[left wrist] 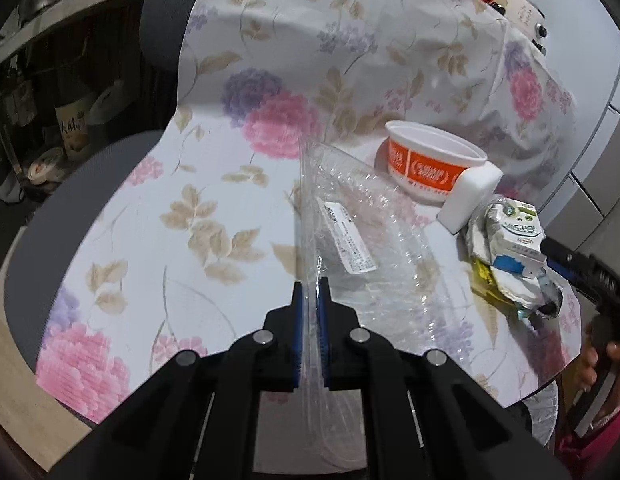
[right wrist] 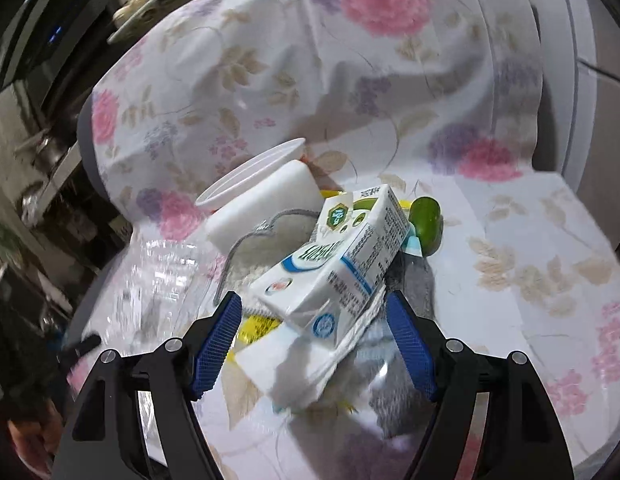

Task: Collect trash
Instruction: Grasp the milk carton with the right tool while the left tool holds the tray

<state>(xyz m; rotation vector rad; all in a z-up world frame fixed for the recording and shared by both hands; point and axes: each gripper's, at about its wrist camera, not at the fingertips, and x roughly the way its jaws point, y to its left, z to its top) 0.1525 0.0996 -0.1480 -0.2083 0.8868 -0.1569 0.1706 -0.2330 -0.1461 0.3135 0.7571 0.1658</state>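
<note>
- The left tool has its blue pads pressed together on the edge of a clear, crinkled plastic clamshell tray, which carries a white printed label.
- The tray stands on edge, lifted at the pinched end, its far part reaching toward the orange-and-white round plastic tub.
- The tub sits upright on the floral cloth with pink and purple flowers; what the cloth covers is hidden, though a grey padded rim shows at its edge.
- A white rectangular foam block leans against the tub's near side, touching it.
- Just past the block, away from the tub, lies a heap of trash: a white-and-blue squashed milk carton on crumpled white paper tissue and a yellow wrapper.
- The right tool is spread wide apart, its blue fingers on either side of the carton and not closed on it.
- In the right wrist view, the carton lies tilted on the tissue, near the block, which rests against the tub's white rim.
- A green rounded object lies beside the carton's far end; what it is cannot be told.
- The clear tray appears blurred on the tub's near side.
</note>
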